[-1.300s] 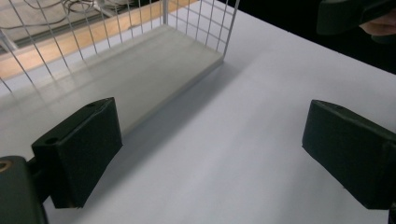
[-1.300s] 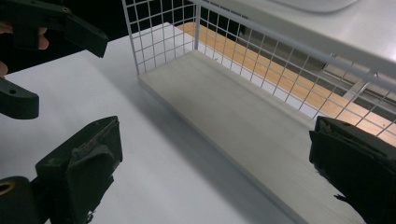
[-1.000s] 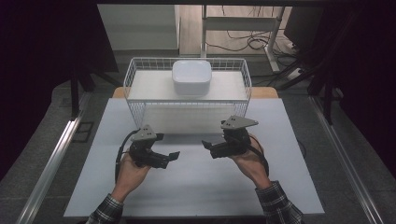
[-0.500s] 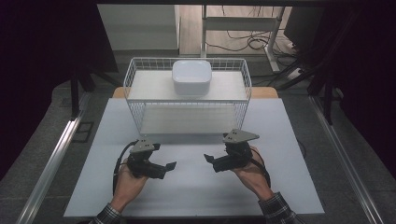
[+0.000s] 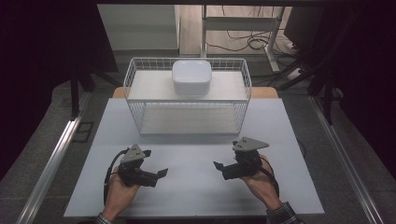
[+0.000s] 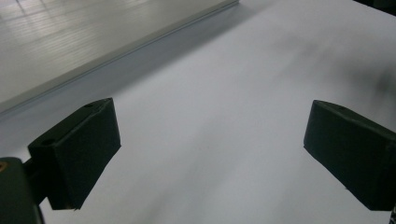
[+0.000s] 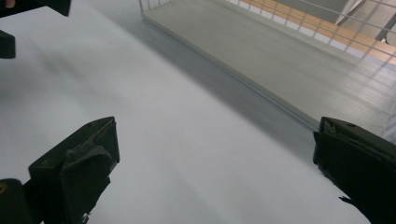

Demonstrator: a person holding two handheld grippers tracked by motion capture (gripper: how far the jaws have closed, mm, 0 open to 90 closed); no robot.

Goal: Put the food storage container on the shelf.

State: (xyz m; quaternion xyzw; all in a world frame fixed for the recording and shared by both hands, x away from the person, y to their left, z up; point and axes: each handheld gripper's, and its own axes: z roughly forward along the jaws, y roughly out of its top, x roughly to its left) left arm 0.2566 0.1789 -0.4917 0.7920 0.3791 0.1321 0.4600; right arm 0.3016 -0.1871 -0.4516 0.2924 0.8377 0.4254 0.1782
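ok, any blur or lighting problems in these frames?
High view: sharp, table evenly lit, surroundings nearly black. Left gripper view: smeared table surface, dark smudge at upper right, jaw edges crisp. Right gripper view: table streaked with blur, soft shadow along the rack edge, no glare.

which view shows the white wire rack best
The high view: the whole white wire rack with its two shelves. The right gripper view catches its lower shelf and some wire; the left gripper view, a shelf edge.
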